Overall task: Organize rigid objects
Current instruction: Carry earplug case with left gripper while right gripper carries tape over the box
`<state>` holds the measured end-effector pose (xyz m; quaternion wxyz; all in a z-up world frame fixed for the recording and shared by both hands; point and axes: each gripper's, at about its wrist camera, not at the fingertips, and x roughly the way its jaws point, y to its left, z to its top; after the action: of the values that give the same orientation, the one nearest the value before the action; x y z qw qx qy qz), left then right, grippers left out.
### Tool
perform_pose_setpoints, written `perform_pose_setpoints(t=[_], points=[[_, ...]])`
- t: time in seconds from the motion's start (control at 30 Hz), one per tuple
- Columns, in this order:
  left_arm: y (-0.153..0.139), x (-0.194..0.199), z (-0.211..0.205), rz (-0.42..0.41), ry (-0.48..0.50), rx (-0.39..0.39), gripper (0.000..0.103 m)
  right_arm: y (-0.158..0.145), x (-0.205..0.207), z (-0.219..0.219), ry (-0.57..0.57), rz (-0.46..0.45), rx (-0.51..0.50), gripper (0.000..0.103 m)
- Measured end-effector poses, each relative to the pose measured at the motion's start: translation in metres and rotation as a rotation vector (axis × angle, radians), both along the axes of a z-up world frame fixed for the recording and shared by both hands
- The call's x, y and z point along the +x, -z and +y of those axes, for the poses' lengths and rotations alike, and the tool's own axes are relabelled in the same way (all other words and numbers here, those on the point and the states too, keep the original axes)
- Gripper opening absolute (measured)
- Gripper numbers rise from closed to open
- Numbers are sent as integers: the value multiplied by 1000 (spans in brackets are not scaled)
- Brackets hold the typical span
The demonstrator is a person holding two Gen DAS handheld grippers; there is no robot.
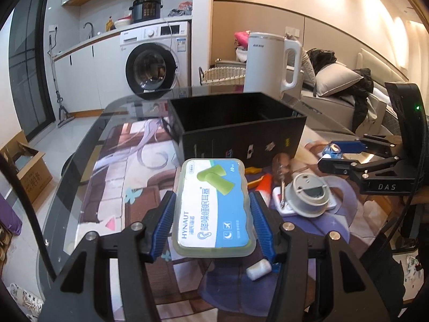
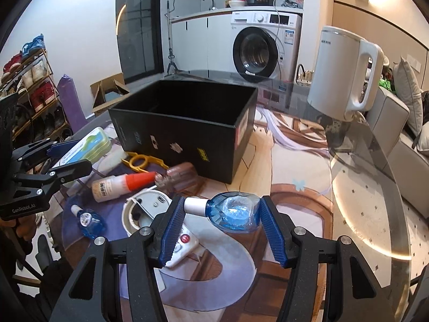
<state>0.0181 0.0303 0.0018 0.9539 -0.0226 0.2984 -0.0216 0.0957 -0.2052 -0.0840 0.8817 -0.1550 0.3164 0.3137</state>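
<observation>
My left gripper (image 1: 213, 209) is shut on a flat earplug case (image 1: 213, 206) with a blue and white label, held above the mat in front of the open black box (image 1: 241, 131). The case also shows in the right wrist view (image 2: 85, 147). My right gripper (image 2: 221, 214) is shut on a small clear blue bottle (image 2: 233, 212) with a white cap, held to the right of the pile; it appears in the left wrist view (image 1: 332, 151). The black box (image 2: 187, 126) stands just behind, its inside dark.
On the mat lie a second blue bottle (image 2: 89, 220), a white bottle with an orange cap (image 2: 120, 185), a screwdriver (image 2: 177, 178), a yellow tool (image 2: 142, 161), a round grey device (image 1: 308, 196), a white remote (image 2: 182, 249) and a white earplug (image 1: 258, 268). A white kettle (image 2: 346, 75) stands at the back right.
</observation>
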Motion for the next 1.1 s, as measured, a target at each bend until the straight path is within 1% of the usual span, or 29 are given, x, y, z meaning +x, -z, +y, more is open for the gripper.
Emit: perform_pose_setpoints(t=[0.3,0.57,0.9,1.1], points=[[-17,-1,-2,-45,-13,-4,55,-18,-11,1,-24,-43,43,58],[-39,5,-4,-108,-25,4,55,-37,-14,4,-41,-83,90,58],[-60,17,-5,-164,-23,21,55,-59,-9,12,-61,-134,134,58],[-67,26,-5,-182,-27,29,55,-70,0,19,-72,-153,151,58]])
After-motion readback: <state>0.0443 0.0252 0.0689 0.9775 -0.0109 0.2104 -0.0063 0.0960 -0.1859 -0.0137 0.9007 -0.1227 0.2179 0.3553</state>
